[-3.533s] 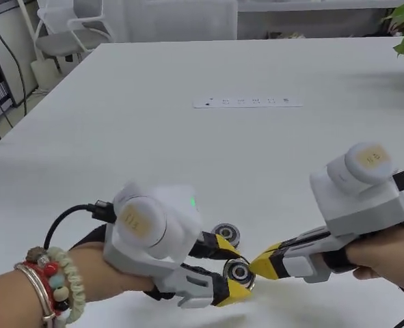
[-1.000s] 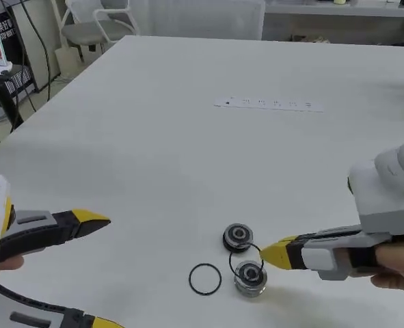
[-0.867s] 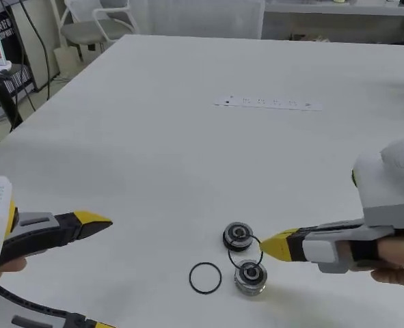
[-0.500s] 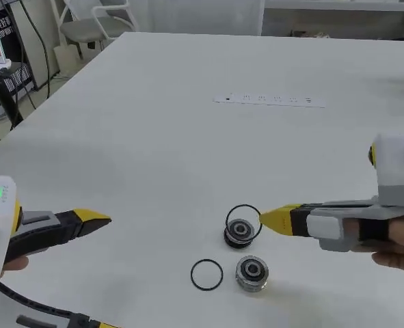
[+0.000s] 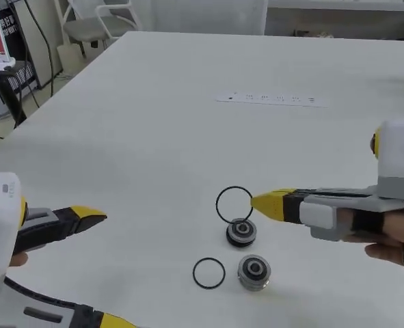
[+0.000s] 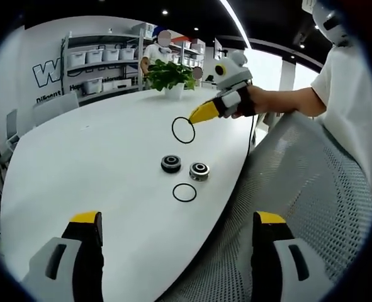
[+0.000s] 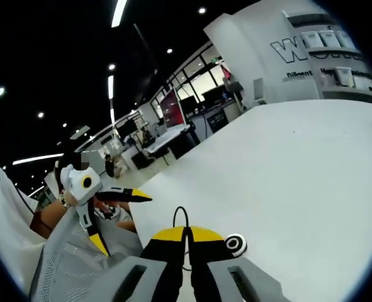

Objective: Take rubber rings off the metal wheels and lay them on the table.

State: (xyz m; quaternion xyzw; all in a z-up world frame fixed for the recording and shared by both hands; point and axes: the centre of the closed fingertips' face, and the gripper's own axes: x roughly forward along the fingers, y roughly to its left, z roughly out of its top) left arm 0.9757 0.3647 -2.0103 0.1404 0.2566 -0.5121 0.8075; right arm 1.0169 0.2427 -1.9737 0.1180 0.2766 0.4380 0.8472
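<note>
— Rubber, that black loop at the yellow tips: is it gripped?
— Yes. The right gripper (image 5: 256, 201) has its jaws pressed together on the ring (image 5: 234, 203), pinching its right-hand edge. The ring hangs in the air at centre frame in the head view, clear of the table (image 5: 188, 137).
— Which way does it lie from the jaws?
— Straight ahead of the tips, toward frame left. It stands near upright, its hole facing the head camera. Just below it in the frame sits one wheel (image 5: 241, 231). A second wheel (image 5: 254, 268) lies lower, and a loose ring (image 5: 208, 272) lies flat on the table just left of that.
— What does the coming move turn on?
— Probably on laying the held ring flat on bare table, which lies toward the upper left of the frame. Lowered straight down, it might land on the wheel beneath.
— And the other hand?
— The left gripper (image 5: 100, 268), at lower left, is well apart from the work, with its jaws spread wide and empty. The right is plainly the nearer.
— Do the views differ?
— The right gripper view shows the ring edge-on, a thin arc rising from the clenched tips. The left gripper view shows its full circle (image 6: 183, 130), higher in the frame than both wheels. Whether either wheel carries rubber is too small to tell.
</note>
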